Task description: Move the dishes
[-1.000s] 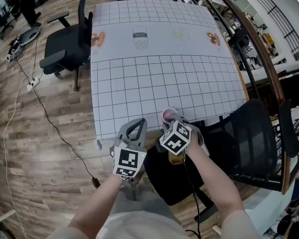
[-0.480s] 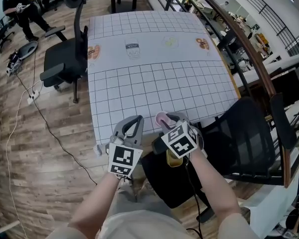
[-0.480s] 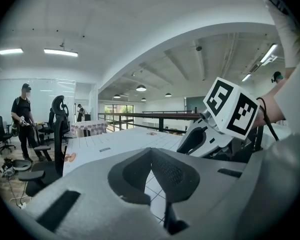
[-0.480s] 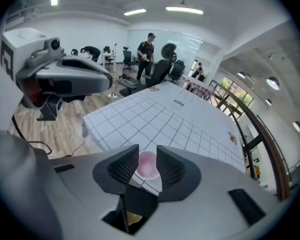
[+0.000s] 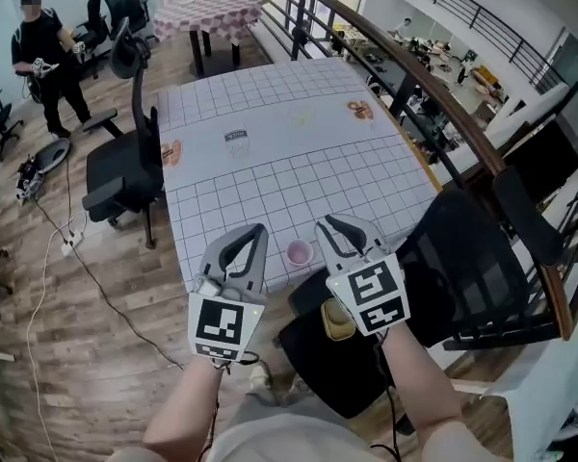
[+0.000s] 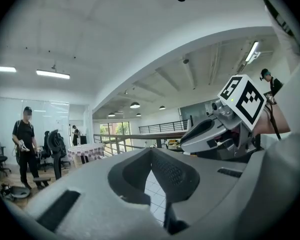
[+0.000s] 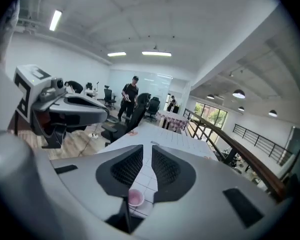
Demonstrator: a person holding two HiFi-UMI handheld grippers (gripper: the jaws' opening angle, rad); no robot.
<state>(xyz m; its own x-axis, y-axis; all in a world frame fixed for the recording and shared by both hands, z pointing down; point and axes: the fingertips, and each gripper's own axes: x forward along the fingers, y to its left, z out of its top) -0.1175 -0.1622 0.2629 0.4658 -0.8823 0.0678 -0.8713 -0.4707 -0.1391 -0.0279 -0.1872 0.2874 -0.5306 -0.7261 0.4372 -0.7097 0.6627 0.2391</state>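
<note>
Head view: one pink cup [image 5: 298, 252]; two hand-held grippers: left [image 5: 258, 231] pressed together, right [image 5: 325, 225] just narrowed, apart, empty.

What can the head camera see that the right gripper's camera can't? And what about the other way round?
Only the head view shows the person's forearms, the black mesh chair at the table's right, and something yellowish on a black seat below the hands. Only the right gripper view shows the ceiling lights and the big windows. Both show the little pink cup on the gridded table, the left tongs, and a person in black standing far off.
</note>
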